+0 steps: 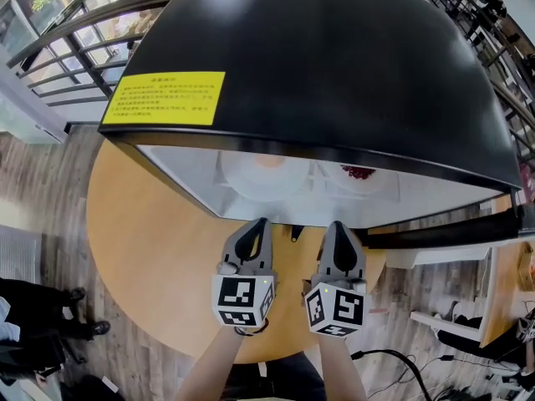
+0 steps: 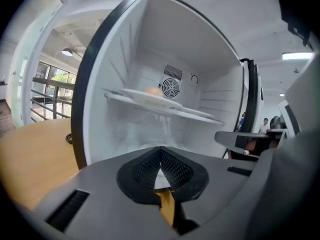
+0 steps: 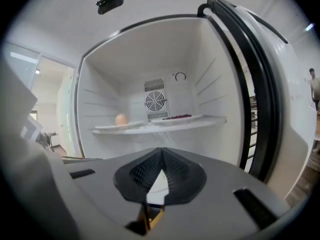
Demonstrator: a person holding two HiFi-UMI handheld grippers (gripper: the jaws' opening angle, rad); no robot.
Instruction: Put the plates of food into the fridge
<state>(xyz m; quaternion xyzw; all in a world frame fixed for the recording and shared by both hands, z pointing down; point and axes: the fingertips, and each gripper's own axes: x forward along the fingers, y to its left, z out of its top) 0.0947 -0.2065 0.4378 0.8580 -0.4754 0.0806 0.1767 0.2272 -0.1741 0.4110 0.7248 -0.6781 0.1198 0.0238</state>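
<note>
Both plates already sit inside the fridge (image 1: 318,48), side by side on its one shelf (image 3: 200,123). The plate with the pale round food (image 1: 263,174) lies toward the fridge's left wall, and the plate with the dark red food (image 1: 358,178) lies toward its right wall, in front of the fan grille (image 3: 155,101) in the back wall.

The left tool (image 1: 255,232) and the right tool (image 1: 337,232) hover just outside the fridge's open front, above the round wooden worktop (image 1: 159,241) that carries it. They are level with each other and point into the cavity. In the left gripper view the left tool (image 2: 160,156) has its jaws pressed together at the tips with nothing between them. The right tool (image 3: 161,156) is the same, narrow and empty.

With both plates stowed, what is left is probably closing the fridge. That turns on the door (image 3: 270,109), which stands swung out on the fridge's right side, its dark seal edge facing the opening. It lies to the right of the right tool, so that tool is the nearer one and would push it leftward across the front. The left tool sits before the opening and would have to clear the door's swing. Nothing on the shelf appears to stick out past the fridge's front edge. A yellow label (image 1: 165,98) marks the fridge's black top.
</note>
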